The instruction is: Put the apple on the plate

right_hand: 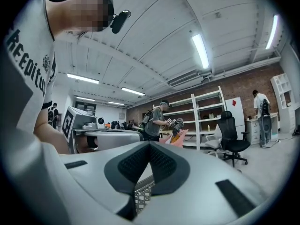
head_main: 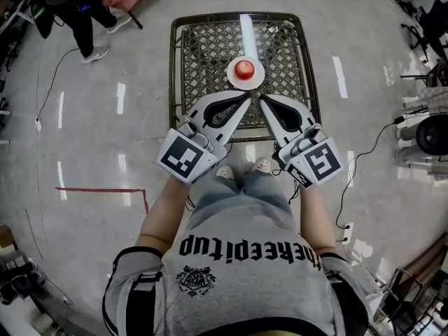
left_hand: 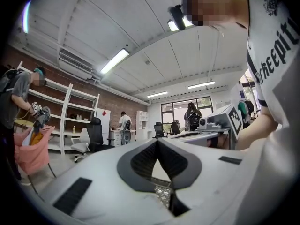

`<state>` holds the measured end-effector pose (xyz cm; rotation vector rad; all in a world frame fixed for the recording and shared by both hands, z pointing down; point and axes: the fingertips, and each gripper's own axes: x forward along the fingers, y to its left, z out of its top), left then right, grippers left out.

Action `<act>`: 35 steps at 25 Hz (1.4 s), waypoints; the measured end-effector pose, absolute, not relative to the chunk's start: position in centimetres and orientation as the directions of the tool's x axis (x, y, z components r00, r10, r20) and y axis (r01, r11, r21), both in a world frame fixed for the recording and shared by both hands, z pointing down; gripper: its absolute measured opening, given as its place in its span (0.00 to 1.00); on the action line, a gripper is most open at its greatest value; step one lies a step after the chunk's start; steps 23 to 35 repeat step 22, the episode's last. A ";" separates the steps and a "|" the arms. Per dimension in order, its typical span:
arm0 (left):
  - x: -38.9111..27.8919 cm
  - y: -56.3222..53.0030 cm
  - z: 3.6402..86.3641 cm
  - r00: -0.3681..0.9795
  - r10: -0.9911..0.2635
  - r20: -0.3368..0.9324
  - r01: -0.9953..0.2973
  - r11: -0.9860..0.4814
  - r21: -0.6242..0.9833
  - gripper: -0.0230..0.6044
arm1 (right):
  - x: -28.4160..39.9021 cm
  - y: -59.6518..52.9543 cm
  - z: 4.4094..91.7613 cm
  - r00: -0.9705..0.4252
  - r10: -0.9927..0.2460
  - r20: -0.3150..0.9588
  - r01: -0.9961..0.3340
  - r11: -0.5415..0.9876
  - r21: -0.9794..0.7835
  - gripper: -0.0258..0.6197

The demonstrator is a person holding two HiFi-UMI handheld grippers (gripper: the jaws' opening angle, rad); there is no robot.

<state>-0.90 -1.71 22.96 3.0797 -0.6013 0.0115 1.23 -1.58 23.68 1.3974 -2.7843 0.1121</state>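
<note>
The apple (head_main: 244,68) sits red on the white plate (head_main: 232,80), in the middle of the wicker counter (head_main: 203,47). Left tool (head_main: 247,96) and right tool (head_main: 261,97) hover just beside the plate's near rim, each with its 2 jaws pressed together, gripping nothing.

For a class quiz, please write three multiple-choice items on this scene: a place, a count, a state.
1. Where is the apple? A. on the floor B. on the plate C. in a gripper
2. How many apples are in view? A. one B. two C. three
3. How do the left gripper's jaws stand? A. wide apart B. together, empty C. shut on the apple
Answers: B, it rests on the white plate; A, only one apple shows; B, its tips meet, nothing between.
</note>
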 end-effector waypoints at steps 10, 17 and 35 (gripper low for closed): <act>-1.1 -0.8 22.0 0.933 -0.358 0.033 -0.360 -0.932 0.039 0.05 | 0.6 -1.2 22.3 -0.608 -0.793 0.048 -0.794 0.606 -0.036 0.04; -1.3 -0.4 22.6 0.935 -0.352 0.048 -0.354 -0.935 0.031 0.05 | 0.0 -0.8 22.2 -0.609 -0.793 0.037 -0.793 0.608 -0.027 0.04; -1.5 -0.3 23.4 0.936 -0.349 0.042 -0.351 -0.936 0.031 0.05 | -0.3 -0.6 23.0 -0.606 -0.795 0.032 -0.795 0.605 -0.030 0.04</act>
